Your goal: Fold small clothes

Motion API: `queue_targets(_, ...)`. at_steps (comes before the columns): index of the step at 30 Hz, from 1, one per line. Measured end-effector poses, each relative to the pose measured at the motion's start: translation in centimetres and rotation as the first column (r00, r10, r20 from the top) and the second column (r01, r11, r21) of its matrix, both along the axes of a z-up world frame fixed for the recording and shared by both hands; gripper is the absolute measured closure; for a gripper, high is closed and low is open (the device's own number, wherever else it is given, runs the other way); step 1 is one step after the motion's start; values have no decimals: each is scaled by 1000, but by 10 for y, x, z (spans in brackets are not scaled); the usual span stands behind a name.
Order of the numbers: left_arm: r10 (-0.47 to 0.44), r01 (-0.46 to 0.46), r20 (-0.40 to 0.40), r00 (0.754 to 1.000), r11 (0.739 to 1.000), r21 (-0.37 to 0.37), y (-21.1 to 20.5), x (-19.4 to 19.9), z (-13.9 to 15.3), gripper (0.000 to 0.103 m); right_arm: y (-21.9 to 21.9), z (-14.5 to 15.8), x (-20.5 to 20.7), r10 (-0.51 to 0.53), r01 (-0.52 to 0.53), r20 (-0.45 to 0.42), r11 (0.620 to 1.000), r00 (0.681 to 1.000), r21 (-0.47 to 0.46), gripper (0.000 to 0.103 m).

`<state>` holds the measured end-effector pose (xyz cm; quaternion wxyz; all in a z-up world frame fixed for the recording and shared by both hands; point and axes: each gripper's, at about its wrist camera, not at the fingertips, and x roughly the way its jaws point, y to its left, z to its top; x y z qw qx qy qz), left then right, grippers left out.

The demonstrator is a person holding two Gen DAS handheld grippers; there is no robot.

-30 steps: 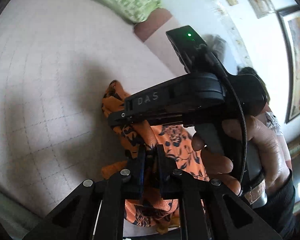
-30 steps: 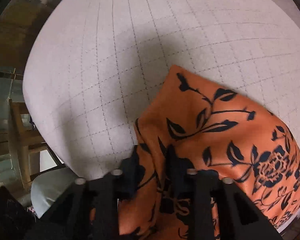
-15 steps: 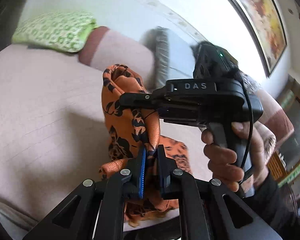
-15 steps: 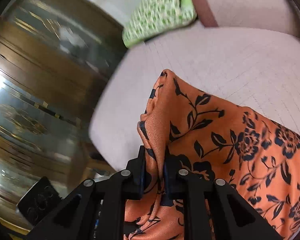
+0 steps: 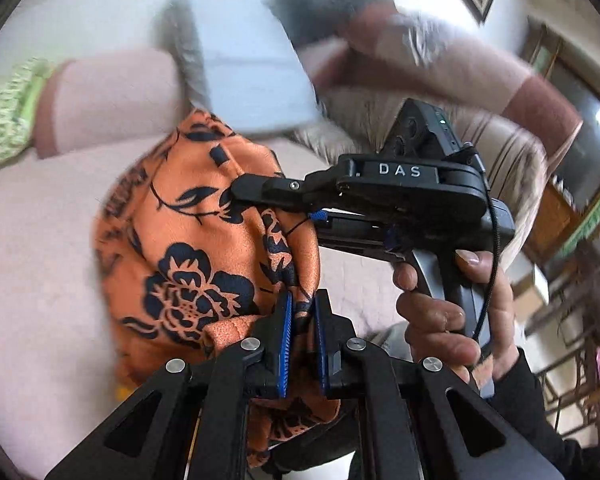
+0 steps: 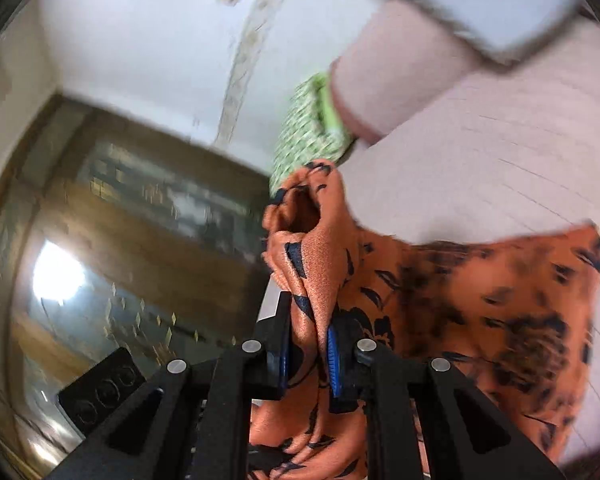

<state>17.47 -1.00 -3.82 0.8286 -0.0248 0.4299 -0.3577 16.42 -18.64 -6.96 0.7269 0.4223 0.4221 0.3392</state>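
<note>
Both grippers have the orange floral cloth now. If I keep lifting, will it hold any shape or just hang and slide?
Likely floppy: the orange floral cloth bunches and sags between the left gripper and right gripper. Its sheen hints it may slip, so keep both shut. It looks thin, probably light, drooping towards the pink sofa seat.

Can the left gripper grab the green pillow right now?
Probably not. The left hand-held gripper is shut on the orange cloth, so it has no free grip, and the green pillow lies farther back at the sofa's far end, apart from it.
</note>
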Motion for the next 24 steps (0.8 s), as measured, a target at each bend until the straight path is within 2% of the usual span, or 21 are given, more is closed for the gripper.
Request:
queue_targets(3, -14, 15, -92, 996, 1000, 12, -22, 22, -36, 95, -37, -49, -5, -108, 112, -73, 992, 992, 55, 88)
queue_targets(6, -8, 7, -148, 989, 1000, -5, -26, 39, -56, 95, -59, -79, -6, -169, 175, -186, 984, 968, 19, 88)
queue_targets(9, -7, 7, -163, 987, 1000, -1, -29, 43, -63, 95, -68, -81, -7, -211, 198, -210, 977, 955, -82, 89)
queue_targets(11, -6, 13, -169, 986, 999, 43, -34, 39, -73, 95, -71, -84, -7, -238, 202, -238, 965, 942, -168, 89)
queue_targets(13, -3, 22, -202, 979, 996, 92, -41, 33, -93, 93, -65, -92, -2, -255, 178, -260, 941, 931, -286, 88)
queue_targets(15, -1, 25, -252, 968, 995, 92, -38, 39, -112, 92, -60, -104, 6, -259, 140, -309, 923, 915, -359, 82)
queue_targets(17, -1, 19, -254, 967, 997, 69, -31, 40, -109, 90, -60, -107, 9, -270, 132, -325, 912, 906, -389, 78)
queue_targets(20, -47, 47, -259, 965, 999, -6, -16, 30, -86, 86, -61, -99, 7, -276, 159, -310, 922, 910, -354, 72)
queue_targets(22, -71, 59, -252, 965, 997, -53, 5, 23, -70, 82, -69, -90, 0, -299, 198, -263, 916, 917, -349, 64)
queue_targets(24, -47, 33, -200, 979, 997, -72, 35, 18, -52, 77, -75, -76, -5, -331, 249, -187, 900, 925, -358, 61)
